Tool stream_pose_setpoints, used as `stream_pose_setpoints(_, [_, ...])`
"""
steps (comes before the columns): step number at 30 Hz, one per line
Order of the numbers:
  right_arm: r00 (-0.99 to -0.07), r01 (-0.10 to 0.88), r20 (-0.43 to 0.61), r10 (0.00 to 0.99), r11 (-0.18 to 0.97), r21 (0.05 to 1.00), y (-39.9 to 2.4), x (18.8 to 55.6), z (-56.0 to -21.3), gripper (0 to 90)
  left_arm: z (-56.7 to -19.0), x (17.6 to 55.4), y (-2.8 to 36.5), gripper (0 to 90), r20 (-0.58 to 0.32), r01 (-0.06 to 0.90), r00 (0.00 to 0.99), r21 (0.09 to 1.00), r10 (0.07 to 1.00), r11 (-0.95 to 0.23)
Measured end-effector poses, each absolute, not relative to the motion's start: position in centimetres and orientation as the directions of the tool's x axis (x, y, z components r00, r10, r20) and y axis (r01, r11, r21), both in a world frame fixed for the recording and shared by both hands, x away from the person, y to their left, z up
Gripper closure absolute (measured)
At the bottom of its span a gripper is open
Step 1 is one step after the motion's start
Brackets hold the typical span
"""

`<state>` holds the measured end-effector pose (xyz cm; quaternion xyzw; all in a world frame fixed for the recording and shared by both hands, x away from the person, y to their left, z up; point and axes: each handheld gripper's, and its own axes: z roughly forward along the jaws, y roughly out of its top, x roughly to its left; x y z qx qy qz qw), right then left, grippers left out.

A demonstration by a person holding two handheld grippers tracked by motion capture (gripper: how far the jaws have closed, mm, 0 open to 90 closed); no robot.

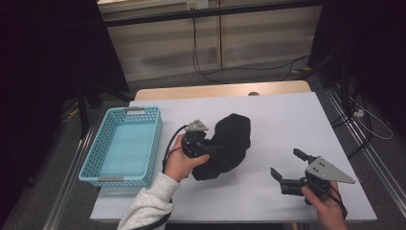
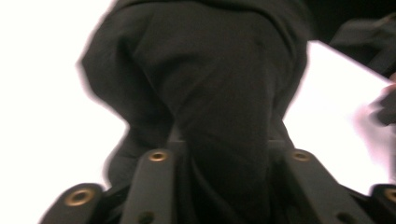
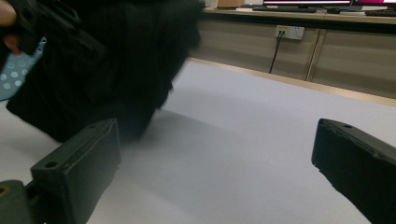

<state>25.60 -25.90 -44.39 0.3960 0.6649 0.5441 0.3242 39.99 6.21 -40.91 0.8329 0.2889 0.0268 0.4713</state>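
A bundled black cloth [image 1: 230, 141] lies on the white table [image 1: 287, 120], near its middle. My left gripper [image 1: 207, 147] pushes into the cloth's left side, its tips buried in the fabric. In the left gripper view a thick fold of the cloth [image 2: 219, 93] runs up between the two jaws and fills the gap from side to side; the left gripper [image 2: 226, 158] is shut on it. My right gripper [image 1: 286, 162] rests low at the front right of the table, apart from the cloth, open with nothing between its jaws. The right gripper [image 3: 215, 154] faces the cloth [image 3: 107, 70].
A light blue perforated basket [image 1: 95, 158] stands empty at the table's left edge, just left of my left hand; a corner of the basket [image 3: 16, 70] also shows behind that hand. Black curtains hang on both sides, and cables lie on the floor beyond the table.
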Motion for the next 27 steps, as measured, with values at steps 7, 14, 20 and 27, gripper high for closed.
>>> stream_pose_setpoints(7, [-0.488,0.184,-0.008,0.873,0.112,0.977,-26.0,25.5,-44.5,0.4,-42.3,40.1,7.8,24.6,-0.221,0.457,0.807,0.821,0.547,-0.343])
stream_pose_setpoints(14, [-0.485,0.188,-0.014,0.874,0.12,0.975,-25.8,25.8,-44.5,0.2,-41.4,39.2,10.3,14.1,-0.168,0.416,0.8,0.847,0.576,-0.331])
stream_pose_setpoints(20, [-0.491,0.192,-0.013,0.871,0.123,0.974,-25.3,26.3,-44.6,0.2,-41.6,38.4,11.6,9.1,-0.161,0.419,0.801,0.838,0.577,-0.348])
stream_pose_setpoints(27, [-0.498,0.207,-0.019,0.867,0.14,0.968,-24.8,26.7,-44.5,0.2,-41.6,38.3,12.3,8.4,-0.151,0.424,0.789,0.835,0.595,-0.35])
